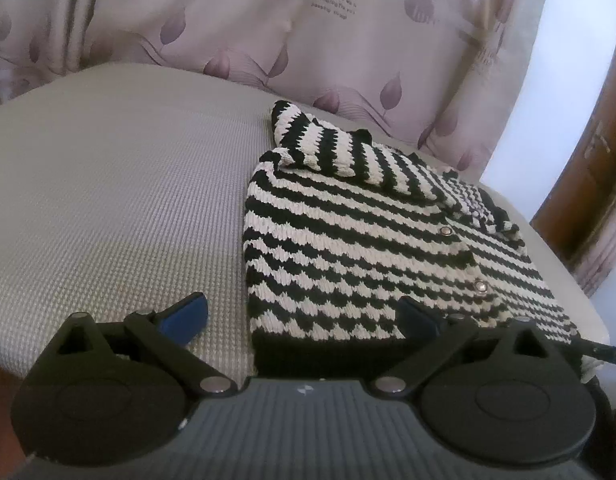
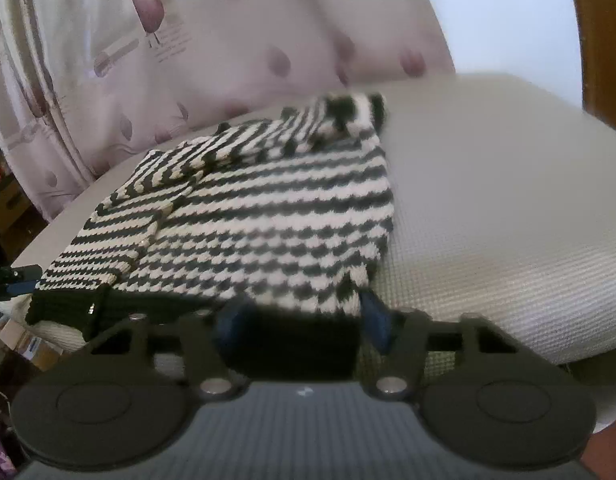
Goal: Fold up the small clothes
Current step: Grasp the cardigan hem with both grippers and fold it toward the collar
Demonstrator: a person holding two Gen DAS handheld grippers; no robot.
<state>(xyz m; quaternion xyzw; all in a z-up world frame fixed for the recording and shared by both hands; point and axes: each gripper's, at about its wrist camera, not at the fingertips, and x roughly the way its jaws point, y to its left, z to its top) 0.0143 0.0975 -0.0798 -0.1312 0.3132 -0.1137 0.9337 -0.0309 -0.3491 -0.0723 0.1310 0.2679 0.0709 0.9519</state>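
A small black-and-white striped knit cardigan (image 1: 360,248) lies flat on a grey textured cushion (image 1: 119,200), one sleeve folded across its top. My left gripper (image 1: 303,316) is open at the garment's black hem, its left finger on bare cushion and its right finger over the knit. In the right wrist view the same cardigan (image 2: 267,216) fills the middle, on the cushion (image 2: 508,200). My right gripper (image 2: 303,322) is open with its jaws on either side of the hem's right corner, and the black hem band sits between the blue pads (image 2: 374,320). That view is blurred.
A pink leaf-print curtain (image 1: 267,32) hangs behind the cushion. A brown wooden frame (image 1: 588,184) stands at the right. The left gripper's tip shows at the far left of the right wrist view (image 2: 15,278). Boxes and clutter (image 2: 11,344) sit below the cushion's left edge.
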